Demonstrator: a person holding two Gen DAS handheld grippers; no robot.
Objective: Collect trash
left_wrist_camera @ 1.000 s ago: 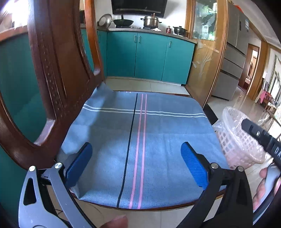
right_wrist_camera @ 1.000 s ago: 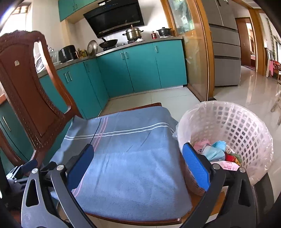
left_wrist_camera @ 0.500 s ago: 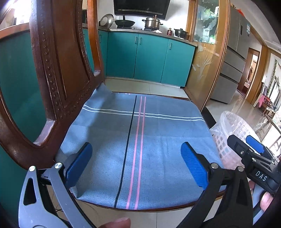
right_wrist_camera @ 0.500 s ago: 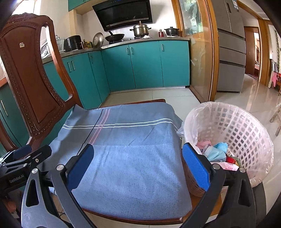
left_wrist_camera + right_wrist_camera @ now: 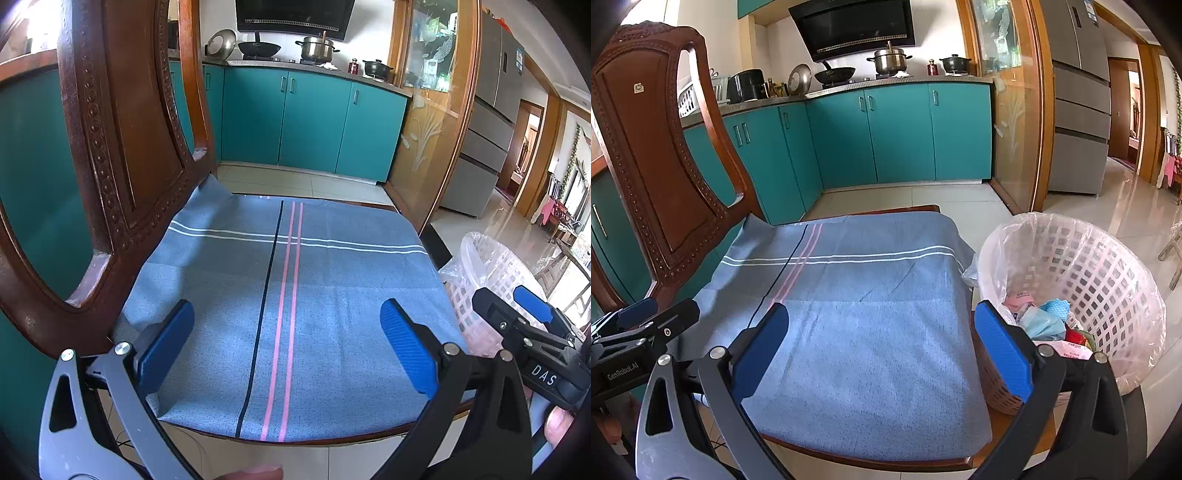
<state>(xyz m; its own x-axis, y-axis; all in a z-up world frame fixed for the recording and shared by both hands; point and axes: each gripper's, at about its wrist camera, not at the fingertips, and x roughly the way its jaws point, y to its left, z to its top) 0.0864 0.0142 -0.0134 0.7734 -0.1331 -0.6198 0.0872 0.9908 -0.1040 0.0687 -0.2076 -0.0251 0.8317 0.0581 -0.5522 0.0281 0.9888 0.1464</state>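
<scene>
In the left wrist view, the left gripper is hovering over the blue cloth on the chair seat, jaws spread wide and gripping nothing. In the right wrist view, the right gripper is likewise gaping empty; the trash is lying inside the lined basket just beside the seat's right edge.

Teal cabinets run along the far wall under a grey counter holding a steel pot, a wok and a black range hood above. A carved wooden chair stands close, its seat draped in a blue striped cloth. Pale glossy floor tiles catch daylight beside a grey refrigerator.
</scene>
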